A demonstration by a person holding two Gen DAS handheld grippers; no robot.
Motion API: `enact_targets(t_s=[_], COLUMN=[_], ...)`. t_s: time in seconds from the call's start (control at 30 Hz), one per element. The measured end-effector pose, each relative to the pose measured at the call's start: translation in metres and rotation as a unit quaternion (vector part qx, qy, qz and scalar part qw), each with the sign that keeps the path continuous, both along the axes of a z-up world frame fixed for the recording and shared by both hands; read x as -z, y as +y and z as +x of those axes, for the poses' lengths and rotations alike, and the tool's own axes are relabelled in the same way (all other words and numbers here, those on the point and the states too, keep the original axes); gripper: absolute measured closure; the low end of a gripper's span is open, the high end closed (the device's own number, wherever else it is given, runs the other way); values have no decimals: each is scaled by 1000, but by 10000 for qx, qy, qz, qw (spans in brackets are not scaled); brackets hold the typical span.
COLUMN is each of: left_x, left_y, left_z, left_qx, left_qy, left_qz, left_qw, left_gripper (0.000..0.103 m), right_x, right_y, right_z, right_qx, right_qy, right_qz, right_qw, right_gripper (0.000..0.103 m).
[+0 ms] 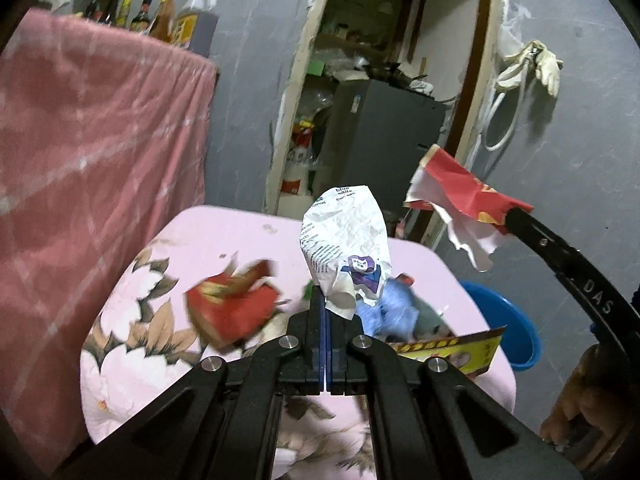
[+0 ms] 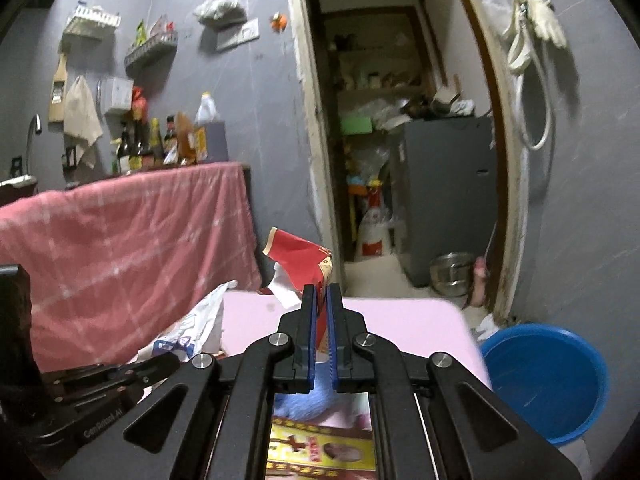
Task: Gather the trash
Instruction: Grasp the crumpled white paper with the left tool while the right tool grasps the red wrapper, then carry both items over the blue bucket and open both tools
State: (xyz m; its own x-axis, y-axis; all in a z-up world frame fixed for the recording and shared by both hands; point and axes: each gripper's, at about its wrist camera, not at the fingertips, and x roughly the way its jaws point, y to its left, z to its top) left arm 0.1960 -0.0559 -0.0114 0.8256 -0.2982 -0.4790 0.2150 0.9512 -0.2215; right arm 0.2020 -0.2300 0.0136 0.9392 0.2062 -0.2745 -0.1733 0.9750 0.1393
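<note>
Trash up: left gripper (image 1: 322, 300) pinches white wrapper (image 1: 346, 244), right gripper (image 2: 322, 294) clamps red wrapper (image 2: 308, 258); thin-edge grips could slip short of the blue basin (image 2: 548, 380).

Crumpled white printed wrapper (image 1: 346, 246), upright at centre above the table; torn red-and-white wrapper (image 1: 460, 196) aloft at 2 o'clock; blurred red packet (image 1: 234, 306) at 8 o'clock; yellow printed carton (image 1: 452, 350) at 4 o'clock.

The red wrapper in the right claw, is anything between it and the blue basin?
Nothing visible. The red wrapper is clamped in the right claw above the pink table; the blue basin sits open on the floor past the table's right edge, with only air between.
</note>
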Motion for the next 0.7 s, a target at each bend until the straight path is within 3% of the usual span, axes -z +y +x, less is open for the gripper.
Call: enact_targets(t_s=[0.37,0.7], left_x=[-34,-28], left_y=[-99,-222], left_z=[10,35], left_qx=[757,1605], left_qy=[-826,-942], left_qz=[-78,-193], left_qw=[9937,9823], left_gripper=[103,103], right_x=[-20,1], right_y=[-82,-183], right_z=[-27,-34], right_qx=[1059,2005], right_qy=[-589,-351], right_qz=[-47,-177], right_qw=[9926,9789], right_gripper=[100,100])
